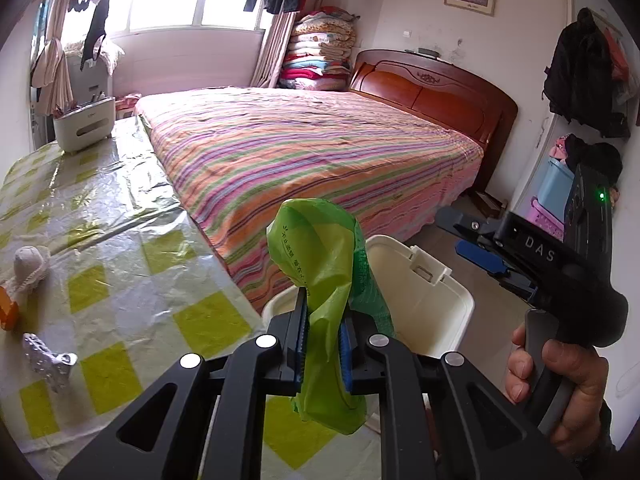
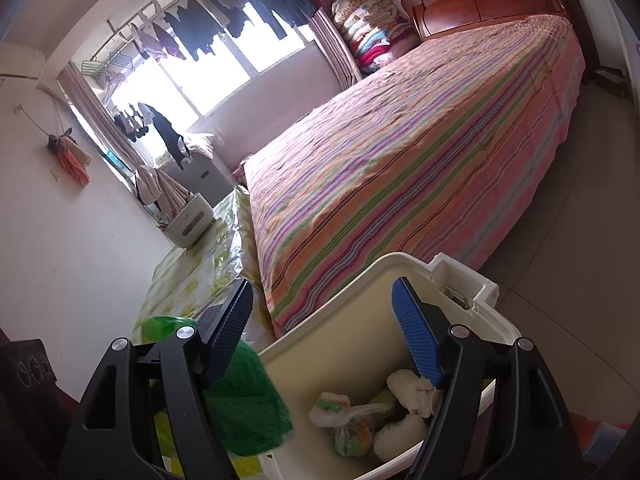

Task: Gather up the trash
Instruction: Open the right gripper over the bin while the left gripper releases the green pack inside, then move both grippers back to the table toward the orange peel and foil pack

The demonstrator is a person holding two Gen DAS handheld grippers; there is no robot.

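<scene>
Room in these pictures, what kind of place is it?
Most likely a bedroom in a home: a bed with a striped sheet, a stack of folded quilts by the window, and laundry hanging on a rail.

Left wrist view: close along the left tongs [image 1: 323, 342], angled down across tabletop [image 1: 120, 240] toward bed [image 1: 320, 148]. Right wrist view: tilted, just above the bin [image 2: 360, 344]. Shared: bed, bin, window.

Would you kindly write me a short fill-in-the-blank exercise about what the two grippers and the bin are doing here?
1. The left gripper is shut on a ____ plastic bag.
2. The right gripper has its jaws ____.
3. The white bin already holds ____.
4. The bin stands beside the striped ____.

Missing words: green; open; trash; bed
</scene>
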